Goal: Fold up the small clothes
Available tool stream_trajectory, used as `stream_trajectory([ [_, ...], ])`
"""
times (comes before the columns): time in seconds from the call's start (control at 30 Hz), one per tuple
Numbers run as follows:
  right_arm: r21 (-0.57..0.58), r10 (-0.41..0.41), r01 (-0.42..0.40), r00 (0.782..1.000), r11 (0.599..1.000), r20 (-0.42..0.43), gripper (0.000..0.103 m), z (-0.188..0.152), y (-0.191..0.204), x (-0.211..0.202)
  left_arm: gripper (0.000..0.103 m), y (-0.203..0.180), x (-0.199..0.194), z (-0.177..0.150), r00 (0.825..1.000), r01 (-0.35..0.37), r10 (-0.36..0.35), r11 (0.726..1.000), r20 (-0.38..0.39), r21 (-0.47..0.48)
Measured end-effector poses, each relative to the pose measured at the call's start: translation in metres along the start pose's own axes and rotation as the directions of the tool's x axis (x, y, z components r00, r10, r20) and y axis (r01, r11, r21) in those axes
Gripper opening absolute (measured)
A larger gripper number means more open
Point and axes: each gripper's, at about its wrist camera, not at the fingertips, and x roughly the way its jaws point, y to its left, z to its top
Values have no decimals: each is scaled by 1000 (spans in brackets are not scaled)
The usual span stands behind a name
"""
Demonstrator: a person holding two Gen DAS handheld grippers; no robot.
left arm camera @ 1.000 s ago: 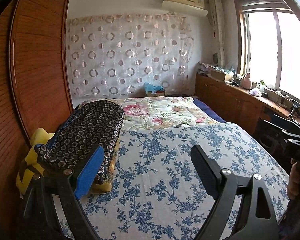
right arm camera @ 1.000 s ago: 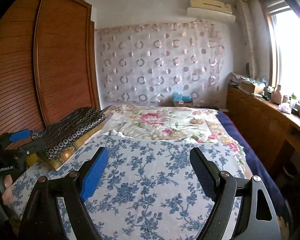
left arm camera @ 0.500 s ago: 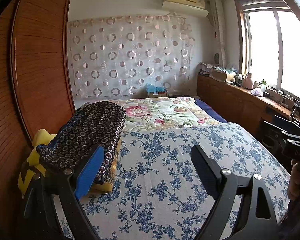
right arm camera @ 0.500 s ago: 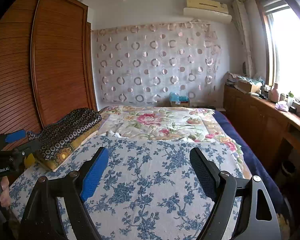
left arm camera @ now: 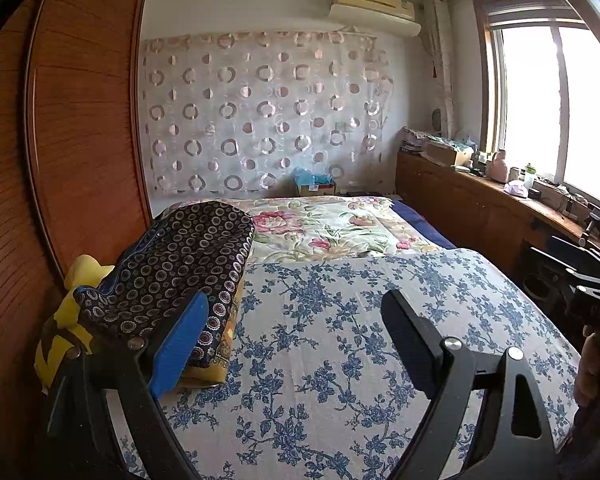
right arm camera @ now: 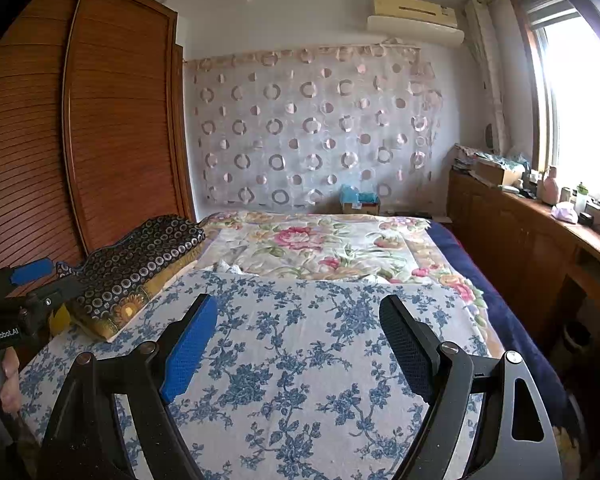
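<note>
The clothes I'm after sit in one pile at the left edge of both views: a dark garment with ring print (left arm camera: 180,264) lies folded on top, over a yellow-orange floral piece (right arm camera: 128,312) and something plain yellow (left arm camera: 80,292) underneath. The pile rests on the left side of the blue-flowered sheet (left arm camera: 340,340), against the wooden wardrobe (left arm camera: 72,128).

My left gripper (left arm camera: 296,344) fills the bottom of its frame, jaws spread wide and nothing between them; its blue-padded finger overlaps the near end of the pile in the picture, but I can't tell whether it touches the cloth. My right gripper (right arm camera: 298,344) is likewise released and empty, above bare sheet at lower centre, well apart from the pile.

Beyond the blue sheet, at mid-frame, lies a pink-flowered quilt (right arm camera: 312,244), then a ring-patterned curtain (right arm camera: 312,128) across the far wall. An air conditioner (right arm camera: 414,18) hangs at upper right. Along the right side runs a wooden counter (right arm camera: 540,232) under a bright window (left arm camera: 560,104), cluttered with small items too small to tell.
</note>
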Motion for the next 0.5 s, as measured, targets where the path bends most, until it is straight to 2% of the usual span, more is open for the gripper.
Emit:
stream_trajectory([
  [0.5,0,7,-7,1000,1000,2,85,-1,-5,3,89,-1,-1,1,1000,-8,8,1000,4,-2],
])
